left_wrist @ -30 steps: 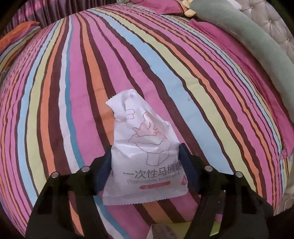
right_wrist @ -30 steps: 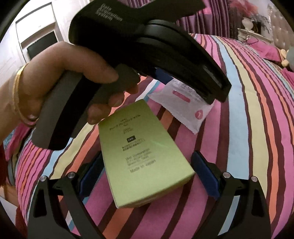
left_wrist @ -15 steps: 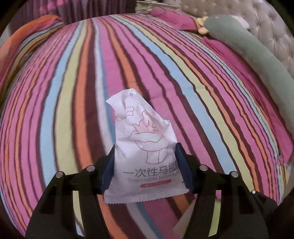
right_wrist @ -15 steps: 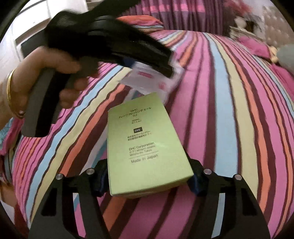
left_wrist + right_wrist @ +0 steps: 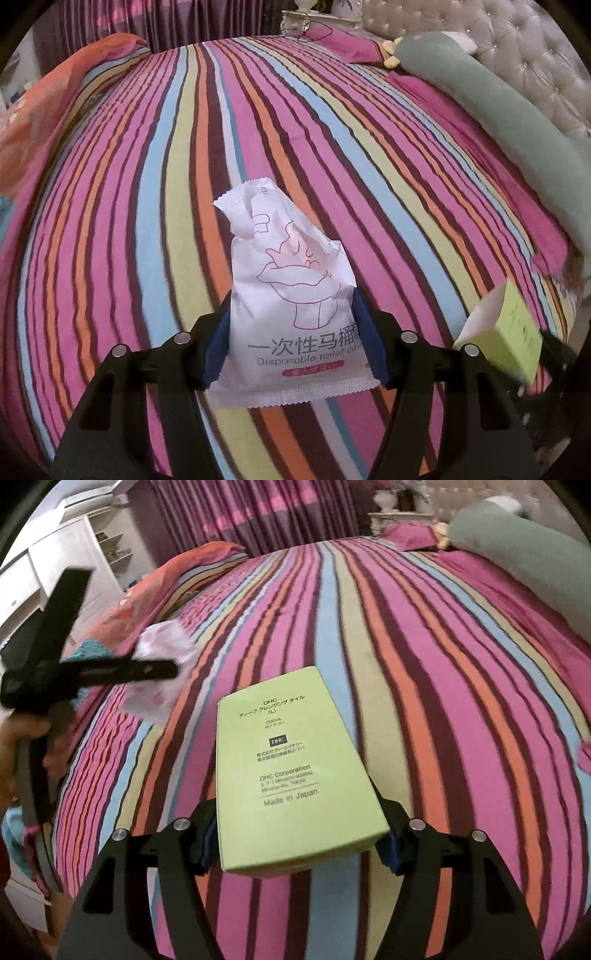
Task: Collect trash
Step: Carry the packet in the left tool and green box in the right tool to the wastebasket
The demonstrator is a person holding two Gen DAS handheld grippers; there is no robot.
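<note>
A home bedroom is shown; most of both views is filled by a bed (image 5: 295, 147) covered in a multicoloured striped sheet; a tufted, buttoned headboard (image 5: 517, 55) is seen behind a long green bolster (image 5: 498, 99) and a pink pillow (image 5: 343, 40); purple curtains (image 5: 258, 513) and white cupboards (image 5: 59, 565) are seen along the walls.

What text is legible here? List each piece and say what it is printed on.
White torn paper packet in the left gripper: "一次性马桶", "Disposable toilet"; pink strip below too small.
Pale green cardboard box in the right gripper: "DHC", "(L)", "200mL", "DHC Corporation", "Tokyo", "Made in Japan"; Japanese lines and address too small.
</note>
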